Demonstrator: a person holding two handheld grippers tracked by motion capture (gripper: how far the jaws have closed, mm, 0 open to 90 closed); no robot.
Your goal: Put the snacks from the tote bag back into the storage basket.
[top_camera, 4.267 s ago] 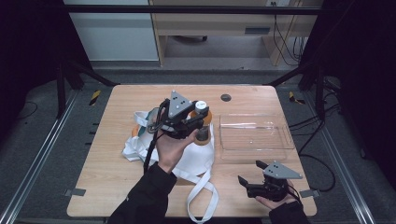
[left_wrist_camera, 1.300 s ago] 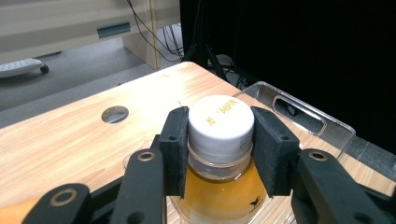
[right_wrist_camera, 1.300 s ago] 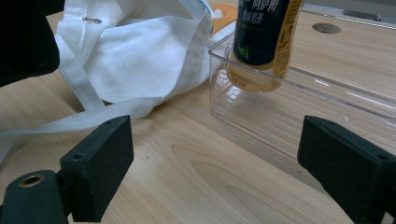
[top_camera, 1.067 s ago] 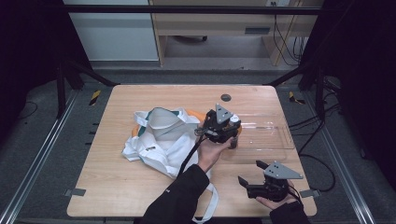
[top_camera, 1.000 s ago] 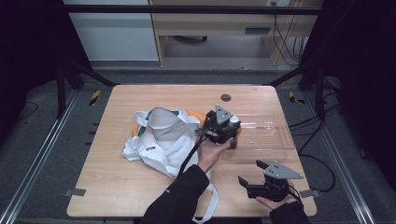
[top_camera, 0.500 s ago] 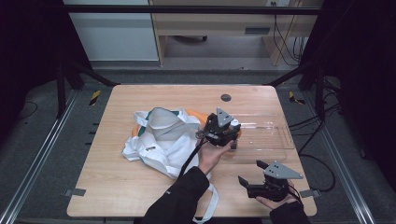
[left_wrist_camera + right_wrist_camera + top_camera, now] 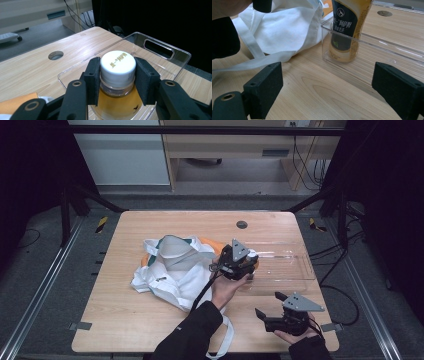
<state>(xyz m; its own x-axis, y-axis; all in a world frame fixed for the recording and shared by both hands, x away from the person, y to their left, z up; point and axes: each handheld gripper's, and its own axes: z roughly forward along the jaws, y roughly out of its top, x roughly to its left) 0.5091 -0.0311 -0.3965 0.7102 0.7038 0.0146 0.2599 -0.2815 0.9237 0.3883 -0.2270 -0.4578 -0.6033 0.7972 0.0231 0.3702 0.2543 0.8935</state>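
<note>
A: From the high view we see the left gripper (image 7: 248,261) over the left end of the clear tray (image 7: 287,266), near the middle of the table (image 7: 150,330). Its grey plate faces up and its cable runs back along the sleeve.

B: And the right gripper (image 7: 268,306) sits near the table's front edge, right of that sleeve, well apart from the tray. Its jaws point left and stand apart with nothing between them.

A: The white bag (image 7: 172,270) lies crumpled left of the tray, with something orange (image 7: 212,243) showing behind it. A strap trails to the front edge.

B: Moving to the left gripper view, we look down on the bottle (image 7: 117,82). Its white cap (image 7: 118,63) has gold lettering on top.

A: The two pads press on the cap's sides, so we'd say those jaws are clamped on the bottle at the cap. Amber liquid shows below the neck.

B: The bottle stands upright inside the tray (image 7: 160,48), at the end away from the handle slot. A round hole in the table (image 7: 55,55) lies off to the left.

A: In the right gripper view, our own jaws rise wide at the bottom corners, holding nothing.

B: Ahead of them the bottle (image 7: 347,30) stands in the tray's corner (image 7: 327,42), its dark label facing us. Whether its base rests on the tray floor we cannot tell.

A: The bag (image 7: 284,32) lies just left of the tray.
</note>
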